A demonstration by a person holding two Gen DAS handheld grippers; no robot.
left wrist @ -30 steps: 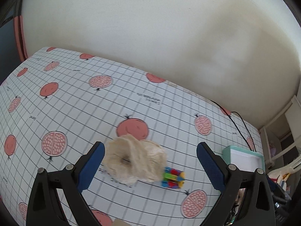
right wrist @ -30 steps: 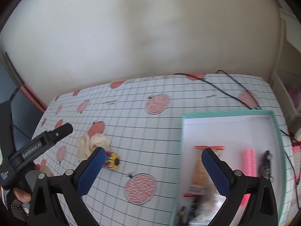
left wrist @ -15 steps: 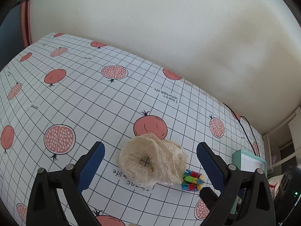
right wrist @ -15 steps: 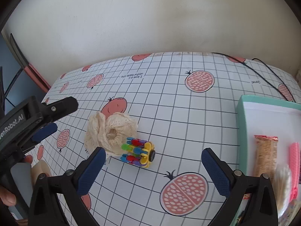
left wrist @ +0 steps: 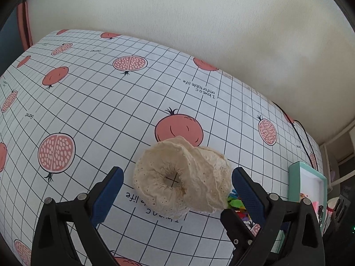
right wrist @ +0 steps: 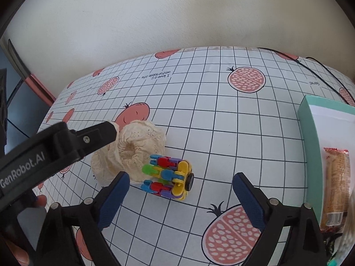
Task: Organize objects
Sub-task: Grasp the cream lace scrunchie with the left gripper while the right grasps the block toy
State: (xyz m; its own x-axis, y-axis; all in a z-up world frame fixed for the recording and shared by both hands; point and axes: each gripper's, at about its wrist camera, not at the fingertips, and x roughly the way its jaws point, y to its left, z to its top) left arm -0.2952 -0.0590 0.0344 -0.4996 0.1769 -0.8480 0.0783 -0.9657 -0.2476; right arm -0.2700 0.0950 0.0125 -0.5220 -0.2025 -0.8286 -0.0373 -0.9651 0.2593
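A cream lace scrunchie (left wrist: 182, 181) lies on the pomegranate-print tablecloth (left wrist: 111, 102), between the open jaws of my left gripper (left wrist: 177, 186), which is empty. A multicoloured plastic block toy (right wrist: 169, 176) lies touching the scrunchie (right wrist: 133, 153) on its right; part of it shows in the left wrist view (left wrist: 236, 204). My right gripper (right wrist: 180, 190) is open and empty, just in front of the toy. A finger of the left gripper (right wrist: 97, 133) crosses the scrunchie in the right wrist view.
A teal box (right wrist: 310, 133) with a white inside stands at the right and holds a snack packet (right wrist: 336, 184) and other items. It also shows in the left wrist view (left wrist: 295, 177). A black cable (right wrist: 317, 64) runs along the back right. A wall lies behind the table.
Both grippers moved closer to the scrunchie and toy. The right gripper swung left, away from the box, and now frames the toy. Both stayed open.
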